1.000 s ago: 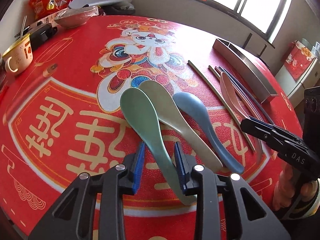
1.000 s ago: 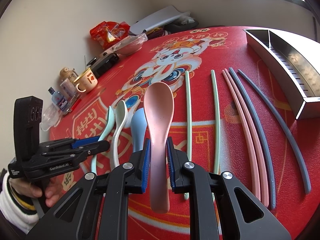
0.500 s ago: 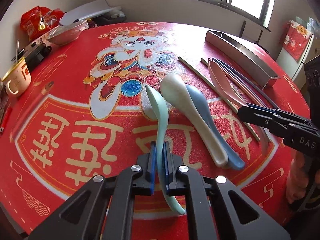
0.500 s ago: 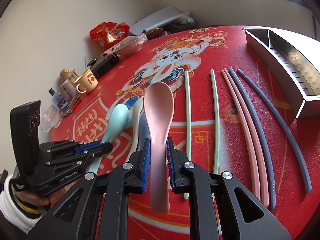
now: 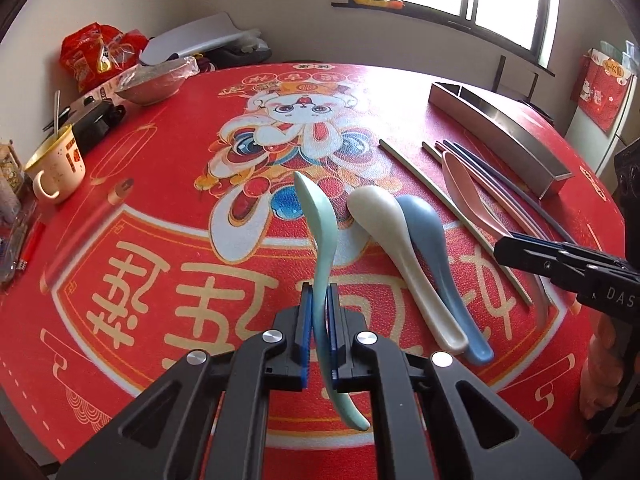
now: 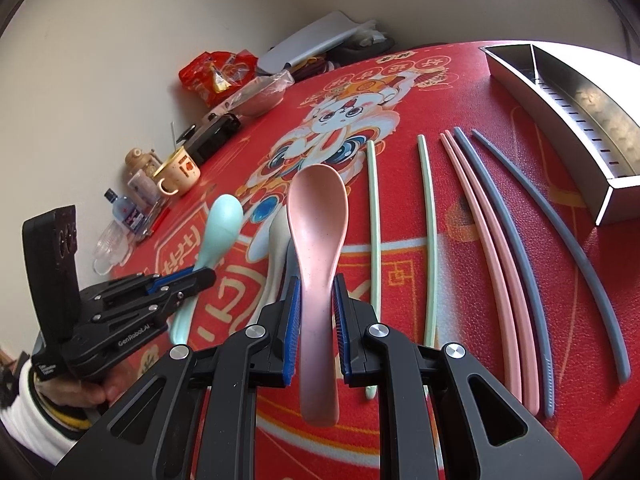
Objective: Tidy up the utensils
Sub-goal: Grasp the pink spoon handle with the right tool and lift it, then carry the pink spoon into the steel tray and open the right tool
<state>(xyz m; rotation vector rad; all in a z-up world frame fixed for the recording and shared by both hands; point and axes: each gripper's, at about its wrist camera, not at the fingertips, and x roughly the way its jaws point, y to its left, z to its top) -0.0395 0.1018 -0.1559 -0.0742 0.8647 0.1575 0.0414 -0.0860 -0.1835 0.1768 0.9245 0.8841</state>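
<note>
My left gripper [image 5: 320, 320] is shut on the handle of a mint green spoon [image 5: 320, 232], held on edge above the red tablecloth. My right gripper [image 6: 317, 312] is shut on a pink spoon [image 6: 316, 216], bowl facing up and forward. A white spoon [image 5: 384, 220] and a blue spoon [image 5: 432, 236] lie side by side on the cloth between the grippers. Mint green chopsticks [image 6: 428, 220], pink chopsticks [image 6: 484, 232] and grey-blue chopsticks [image 6: 532, 240] lie in a row to the right. A long steel utensil holder [image 6: 580, 120] stands at the far right.
A yellow-rimmed mug [image 5: 56, 168], a covered bowl [image 5: 152, 84], a red snack bag [image 5: 96, 52], a black box [image 5: 96, 124] and bottles [image 6: 120, 216] crowd the table's far left edge. The left gripper also shows in the right wrist view [image 6: 188, 280].
My left gripper closed on the mint green spoon's handle and lifted it off the cloth, turning it on edge. My right gripper kept hold of the pink spoon and barely moved.
</note>
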